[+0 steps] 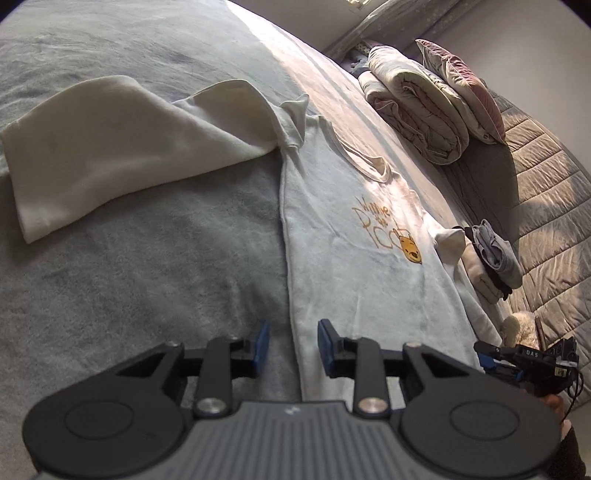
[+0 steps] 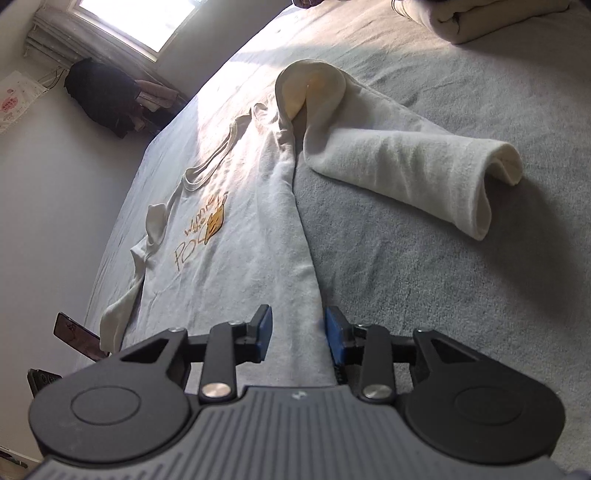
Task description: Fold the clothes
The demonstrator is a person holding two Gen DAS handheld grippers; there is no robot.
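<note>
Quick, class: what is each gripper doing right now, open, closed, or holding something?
Left gripper: open, holding nothing, over the shirt edge.
Right gripper: open, holding nothing, over the shirt's other edge.

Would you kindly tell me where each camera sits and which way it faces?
Left wrist: sits on the left claw, looking down along the shirt toward folded bedding; the right claw shows at the edge.
Right wrist: sits on the right claw, facing the shirt's other side and a window.
Shared: the shirt on the grey bed; both claws open.
</note>
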